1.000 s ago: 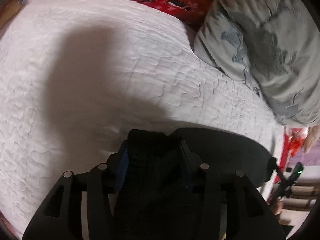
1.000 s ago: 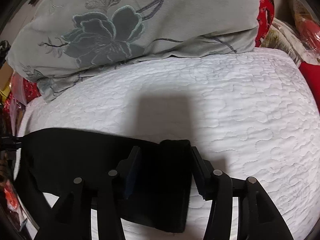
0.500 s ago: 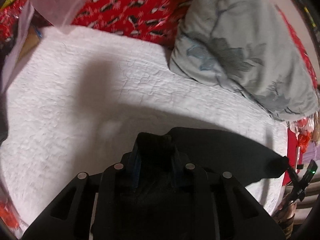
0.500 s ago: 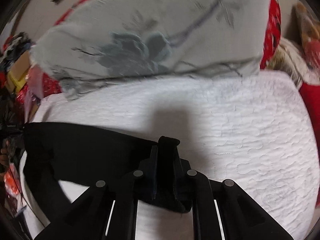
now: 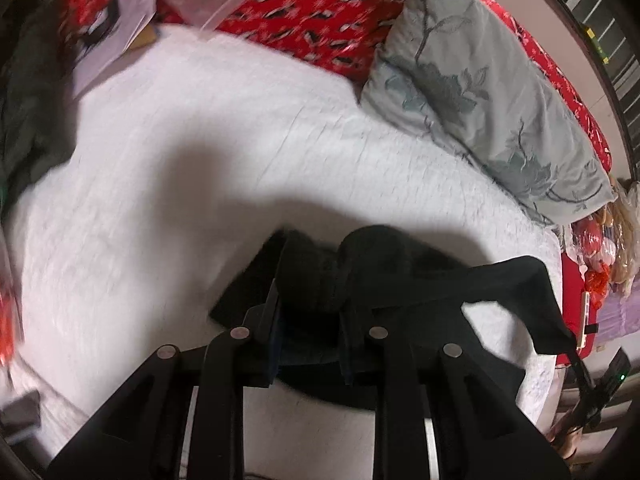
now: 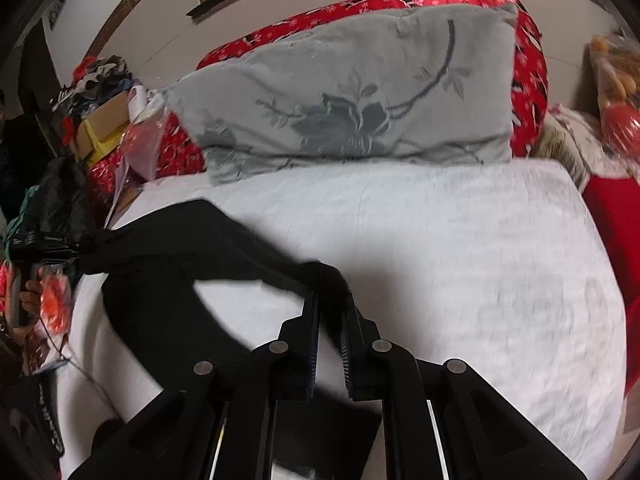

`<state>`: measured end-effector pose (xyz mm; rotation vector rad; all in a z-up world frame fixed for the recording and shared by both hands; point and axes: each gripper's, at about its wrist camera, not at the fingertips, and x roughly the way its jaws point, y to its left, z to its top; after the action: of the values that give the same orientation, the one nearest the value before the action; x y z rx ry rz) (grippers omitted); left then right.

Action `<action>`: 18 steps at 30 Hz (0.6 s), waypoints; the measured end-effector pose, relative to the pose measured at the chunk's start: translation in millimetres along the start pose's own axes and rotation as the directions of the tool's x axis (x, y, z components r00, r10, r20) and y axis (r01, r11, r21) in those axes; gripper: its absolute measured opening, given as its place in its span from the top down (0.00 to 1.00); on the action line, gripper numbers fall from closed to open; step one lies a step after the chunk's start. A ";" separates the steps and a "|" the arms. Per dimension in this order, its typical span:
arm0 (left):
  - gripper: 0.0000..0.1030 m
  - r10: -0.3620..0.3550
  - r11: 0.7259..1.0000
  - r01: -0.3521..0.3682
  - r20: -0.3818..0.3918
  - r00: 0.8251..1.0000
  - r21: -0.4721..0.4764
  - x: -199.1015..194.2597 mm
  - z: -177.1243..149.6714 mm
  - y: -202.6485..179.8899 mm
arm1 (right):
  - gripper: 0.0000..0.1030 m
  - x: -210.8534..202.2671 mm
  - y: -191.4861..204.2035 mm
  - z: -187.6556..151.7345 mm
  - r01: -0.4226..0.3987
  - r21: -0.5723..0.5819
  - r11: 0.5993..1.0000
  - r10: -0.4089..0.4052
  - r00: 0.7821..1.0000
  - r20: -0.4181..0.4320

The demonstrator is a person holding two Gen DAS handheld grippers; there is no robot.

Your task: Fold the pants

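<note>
**Both corners pinched, pants mid-air — here's what could bite us**

Starting at the fingers: our left gripper [image 5: 310, 312] has just clamped down on a thick bunch of the black pants [image 5: 472, 292], and the cloth bulges up past both fingertips, so it's a fat, lumpy bite. Our right gripper [image 6: 330, 316] has just closed too, nearly all the way, on a thin bit of the same pants [image 6: 168, 280]; only a narrow fold sits between the pads, with a small knot poking above them.

That right pinch is our worry. There's so little fabric in it that a tug could pull it free, and then one end drops and the fold goes crooked. The left bunch looks like it grabs extra layers, which could drag a wrinkle into the fold.

Further out, the pants hang stretched between the two grippers, sagging in the middle, with the rest trailing onto the white quilt [image 6: 460, 240]. If we carry unevenly, that slack twists. The grey pillow [image 6: 352, 92] sits at the far end of the bed, well clear.
</note>
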<state>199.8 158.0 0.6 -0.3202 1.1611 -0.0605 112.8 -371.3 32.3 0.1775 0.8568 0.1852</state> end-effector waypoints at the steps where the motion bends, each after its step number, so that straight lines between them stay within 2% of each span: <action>1: 0.80 0.004 1.000 -0.004 -0.011 1.000 -0.006 3.8 -10.8 6.2 | 0.90 -4.7 0.7 -9.3 -0.005 0.002 1.000 0.005 1.000 -0.002; 3: 0.80 0.020 1.000 -0.021 -0.037 0.999 -0.017 12.9 -27.9 15.0 | 0.91 -10.6 0.9 -34.2 -0.002 -0.006 1.000 0.002 1.000 -0.020; 6: 0.80 0.053 0.997 -0.059 -0.098 0.994 -0.054 34.0 -44.6 29.0 | 0.90 -2.3 -1.2 -72.0 0.049 -0.030 0.998 -0.052 0.993 -0.107; 10: 0.80 0.024 0.993 -0.038 -0.124 0.992 -0.116 38.2 -52.6 40.3 | 0.89 3.3 -6.7 -100.0 0.089 -0.024 0.996 -0.092 0.980 -0.175; 14: 0.77 -0.021 0.992 0.008 -0.096 0.995 -0.128 14.9 -54.4 38.0 | 0.86 -12.1 -10.0 -100.5 0.110 0.024 0.994 -0.105 0.980 -0.167; 18: 0.74 -0.088 0.987 0.081 -0.048 0.995 -0.136 -16.3 -62.1 31.5 | 0.83 -41.5 -20.3 -88.5 0.077 0.169 0.983 -0.059 0.992 -0.112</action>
<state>133.2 178.0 -15.9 -0.4889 1.2074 -0.0662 20.5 -393.5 1.2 0.3026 0.9848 0.0562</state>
